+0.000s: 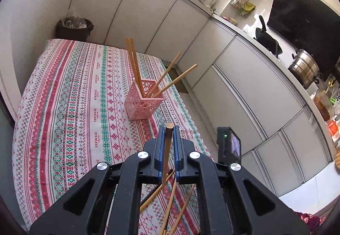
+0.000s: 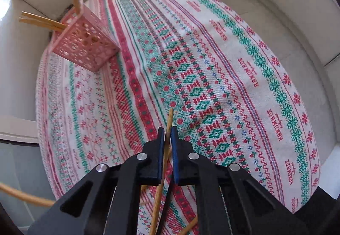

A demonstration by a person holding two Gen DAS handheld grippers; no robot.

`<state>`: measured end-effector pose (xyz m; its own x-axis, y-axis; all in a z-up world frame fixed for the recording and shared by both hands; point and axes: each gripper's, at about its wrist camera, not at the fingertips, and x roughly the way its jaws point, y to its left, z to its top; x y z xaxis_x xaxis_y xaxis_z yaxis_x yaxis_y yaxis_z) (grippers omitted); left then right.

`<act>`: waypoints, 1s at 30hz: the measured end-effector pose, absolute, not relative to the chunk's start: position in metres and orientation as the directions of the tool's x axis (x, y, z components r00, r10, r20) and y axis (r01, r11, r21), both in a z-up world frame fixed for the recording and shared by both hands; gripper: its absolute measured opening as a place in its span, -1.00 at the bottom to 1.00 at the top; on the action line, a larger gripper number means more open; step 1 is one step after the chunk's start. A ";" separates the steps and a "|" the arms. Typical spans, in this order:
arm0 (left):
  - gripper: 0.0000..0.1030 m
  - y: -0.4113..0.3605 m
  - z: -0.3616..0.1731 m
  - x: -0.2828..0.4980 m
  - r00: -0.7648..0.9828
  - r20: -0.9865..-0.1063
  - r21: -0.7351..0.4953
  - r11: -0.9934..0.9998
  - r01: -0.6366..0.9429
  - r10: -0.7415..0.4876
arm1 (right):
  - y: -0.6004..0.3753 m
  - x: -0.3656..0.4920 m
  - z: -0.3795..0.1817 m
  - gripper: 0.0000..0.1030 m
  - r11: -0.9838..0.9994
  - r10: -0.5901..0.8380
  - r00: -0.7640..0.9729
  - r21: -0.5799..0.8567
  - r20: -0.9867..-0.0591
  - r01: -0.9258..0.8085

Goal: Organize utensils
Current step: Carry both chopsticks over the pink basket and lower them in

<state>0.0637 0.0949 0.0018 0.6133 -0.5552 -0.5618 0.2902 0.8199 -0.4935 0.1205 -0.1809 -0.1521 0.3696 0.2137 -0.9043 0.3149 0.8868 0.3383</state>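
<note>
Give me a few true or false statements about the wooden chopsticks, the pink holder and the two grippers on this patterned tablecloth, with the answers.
1. The left gripper is closed on a wooden chopstick. True.
2. The pink perforated plastic holder lies tipped on its side. False: it stands upright on the striped patterned tablecloth.
3. The holder already has chopsticks standing in it. True.
4. The right gripper is open and empty. False: it grips a thin wooden chopstick.
5. No chopsticks remain on the cloth. False: several loose chopsticks lie beneath the left gripper.
</note>
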 end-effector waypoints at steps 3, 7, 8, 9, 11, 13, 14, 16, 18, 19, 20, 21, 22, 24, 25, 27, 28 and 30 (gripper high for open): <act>-0.87 0.096 0.006 0.060 0.627 -0.555 -0.486 0.825 0.288 -0.546 | -0.185 0.103 -0.126 -0.87 0.889 0.244 0.452 0.384 -0.858 0.248; -0.87 0.095 0.011 0.053 0.656 -0.543 -0.465 0.838 0.285 -0.524 | -0.190 0.083 -0.086 -0.87 0.901 0.255 0.570 0.406 -0.781 0.152; -0.87 0.094 0.012 0.051 0.666 -0.542 -0.454 0.845 0.282 -0.513 | -0.190 0.075 -0.075 -0.87 0.905 0.260 0.599 0.408 -0.757 0.122; -0.87 0.092 0.013 0.050 0.673 -0.541 -0.445 0.851 0.280 -0.504 | -0.187 0.072 -0.066 -0.87 0.908 0.264 0.622 0.408 -0.737 0.098; -0.88 0.089 0.016 0.047 0.691 -0.536 -0.429 0.861 0.273 -0.486 | -0.191 0.061 -0.048 -0.88 0.912 0.274 0.664 0.406 -0.696 0.049; -0.88 0.085 0.021 0.043 0.709 -0.526 -0.413 0.870 0.270 -0.470 | -0.193 0.052 -0.032 -0.89 0.911 0.290 0.696 0.413 -0.657 0.011; -0.88 0.083 0.024 0.041 0.716 -0.522 -0.405 0.873 0.271 -0.464 | -0.193 0.050 -0.028 -0.89 0.910 0.294 0.706 0.414 -0.644 -0.001; -0.88 0.077 0.030 0.036 0.733 -0.513 -0.382 0.883 0.271 -0.447 | -0.198 0.044 -0.018 -0.89 0.909 0.301 0.723 0.415 -0.622 -0.021; -0.88 0.073 0.035 0.032 0.746 -0.505 -0.371 0.889 0.267 -0.435 | -0.203 0.040 -0.007 -0.89 0.904 0.314 0.736 0.427 -0.600 -0.037; -0.88 0.072 0.037 0.030 0.751 -0.502 -0.366 0.892 0.264 -0.428 | -0.206 0.039 -0.002 -0.89 0.901 0.318 0.744 0.432 -0.588 -0.043; -0.88 0.069 0.039 0.028 0.758 -0.500 -0.359 0.896 0.260 -0.420 | -0.209 0.037 0.003 -0.89 0.898 0.322 0.750 0.437 -0.578 -0.049; -0.88 0.066 0.041 0.026 0.765 -0.498 -0.347 0.902 0.257 -0.409 | -0.212 0.036 0.010 -0.89 0.895 0.327 0.756 0.442 -0.566 -0.056; -0.88 0.063 0.044 0.025 0.770 -0.498 -0.332 0.908 0.256 -0.399 | -0.215 0.036 0.016 -0.89 0.892 0.330 0.764 0.447 -0.554 -0.061; -0.88 0.055 0.050 0.024 0.778 -0.503 -0.292 0.921 0.257 -0.376 | -0.221 0.037 0.028 -0.89 0.889 0.329 0.782 0.452 -0.529 -0.068; -0.88 0.051 0.053 0.024 0.781 -0.505 -0.275 0.927 0.256 -0.366 | -0.224 0.037 0.033 -0.89 0.889 0.326 0.790 0.451 -0.520 -0.070; -0.88 0.044 0.060 0.026 0.785 -0.511 -0.243 0.935 0.259 -0.350 | -0.230 0.040 0.041 -0.89 0.887 0.323 0.800 0.456 -0.505 -0.069; -0.88 0.040 0.063 0.028 0.787 -0.514 -0.228 0.939 0.259 -0.342 | -0.233 0.042 0.045 -0.89 0.883 0.325 0.804 0.463 -0.498 -0.070; -0.88 0.034 0.071 0.032 0.792 -0.516 -0.204 0.945 0.257 -0.326 | -0.241 0.047 0.052 -0.89 0.876 0.329 0.810 0.476 -0.485 -0.071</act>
<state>0.0324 0.0337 0.0709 0.7918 -0.3263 -0.5163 0.2566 0.9448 -0.2035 0.0470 -0.2411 0.0525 0.8102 0.3289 -0.4851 -0.0707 0.8765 0.4762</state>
